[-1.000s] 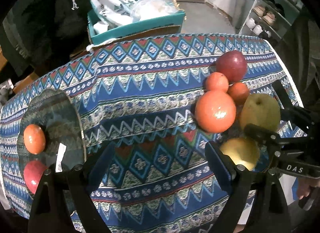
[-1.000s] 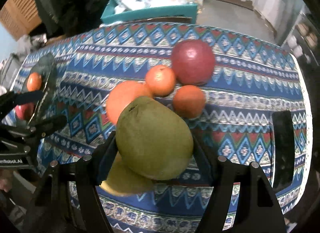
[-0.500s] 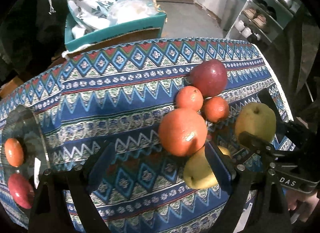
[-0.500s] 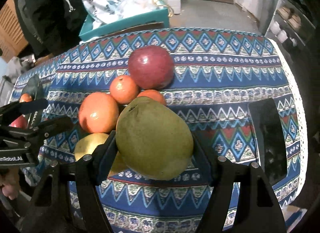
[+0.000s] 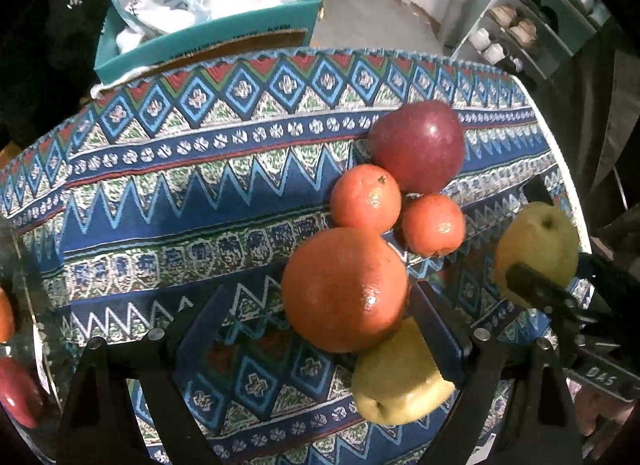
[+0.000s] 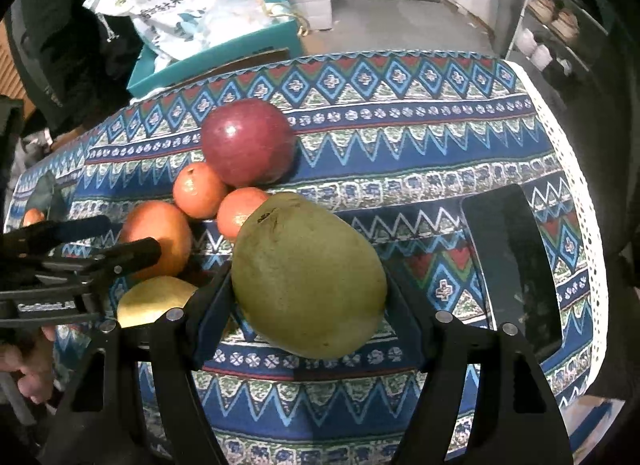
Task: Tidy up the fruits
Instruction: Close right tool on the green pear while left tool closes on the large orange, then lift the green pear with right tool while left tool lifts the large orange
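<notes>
Green-yellow pear held off the cloth in my right gripper.

My right gripper (image 6: 308, 285) pinches the large green-yellow pear (image 6: 308, 277), its long axis tilted, stem end pointing up toward the table's far edge, above the blue patterned tablecloth (image 6: 420, 153) near its right edge. My left gripper (image 5: 316, 329) stands spread around the big orange (image 5: 344, 289), beside a yellow pear (image 5: 400, 385), two small tangerines (image 5: 366, 197) and a dark red apple (image 5: 416, 145).

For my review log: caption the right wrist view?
Right gripper holds a green mango above the patterned cloth.
</notes>
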